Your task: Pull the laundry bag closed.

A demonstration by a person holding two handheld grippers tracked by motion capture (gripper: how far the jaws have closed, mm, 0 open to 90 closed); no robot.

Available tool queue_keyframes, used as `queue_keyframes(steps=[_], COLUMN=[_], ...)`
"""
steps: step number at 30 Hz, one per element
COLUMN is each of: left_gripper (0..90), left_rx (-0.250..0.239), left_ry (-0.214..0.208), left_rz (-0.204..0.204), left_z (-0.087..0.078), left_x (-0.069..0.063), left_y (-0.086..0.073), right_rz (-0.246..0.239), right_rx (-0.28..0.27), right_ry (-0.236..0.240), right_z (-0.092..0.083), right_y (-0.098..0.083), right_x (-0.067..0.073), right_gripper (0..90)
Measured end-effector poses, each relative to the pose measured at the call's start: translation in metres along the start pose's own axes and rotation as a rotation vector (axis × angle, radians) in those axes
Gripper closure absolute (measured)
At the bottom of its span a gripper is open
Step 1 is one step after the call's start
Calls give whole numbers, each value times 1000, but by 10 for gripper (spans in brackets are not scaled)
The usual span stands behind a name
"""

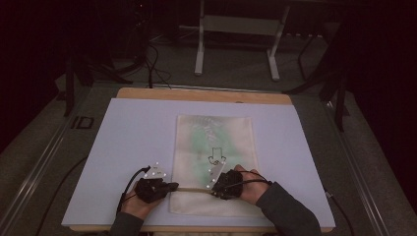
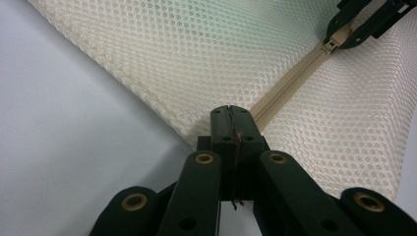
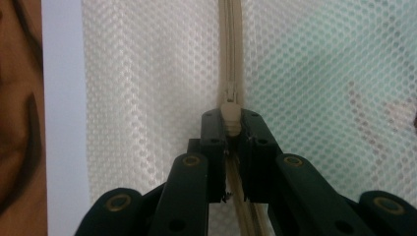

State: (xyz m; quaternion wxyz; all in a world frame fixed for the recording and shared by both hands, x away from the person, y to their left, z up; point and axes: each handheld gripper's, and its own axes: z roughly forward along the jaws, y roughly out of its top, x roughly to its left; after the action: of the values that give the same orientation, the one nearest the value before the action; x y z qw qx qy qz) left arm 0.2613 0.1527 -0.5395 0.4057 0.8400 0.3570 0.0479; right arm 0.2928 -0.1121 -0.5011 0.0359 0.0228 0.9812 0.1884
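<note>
The bench (image 1: 128, 142) carries a cream mesh bag (image 1: 216, 142) that lies flat, stretching away ahead of both tools. A beige zipper (image 2: 290, 81) runs across the bag's near part, from one tool to the other. The left tool (image 1: 172, 187) is clamped shut on the zipper's end at the bag's edge. The right tool (image 1: 212, 184) is closed around the small cream zipper pull (image 3: 230, 114), which sits between its tips with the closed teeth just ahead
</note>
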Motion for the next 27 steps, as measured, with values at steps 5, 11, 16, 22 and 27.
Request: queue_keyframes(steps=[5, 11, 16, 22, 27], left_gripper=[895, 895, 895, 895, 895], left_rx=[2, 2, 2, 2, 2], left_ry=[-1, 0, -1, -1, -1], left_rz=[6, 5, 5, 4, 2], left_z=[0, 0, 0, 0, 0], left_x=[0, 0, 0, 0, 0], left_y=[0, 0, 0, 0, 0], right_rz=[6, 11, 8, 16, 20], right_rx=[18, 21, 20, 18, 21], right_ry=[5, 3, 0, -2, -6], right_z=[-3, -5, -6, -7, -8], right_y=[-7, -11, -13, -16, -19], right_x=[0, 0, 0, 0, 0], right_gripper=[823, 824, 824, 824, 823])
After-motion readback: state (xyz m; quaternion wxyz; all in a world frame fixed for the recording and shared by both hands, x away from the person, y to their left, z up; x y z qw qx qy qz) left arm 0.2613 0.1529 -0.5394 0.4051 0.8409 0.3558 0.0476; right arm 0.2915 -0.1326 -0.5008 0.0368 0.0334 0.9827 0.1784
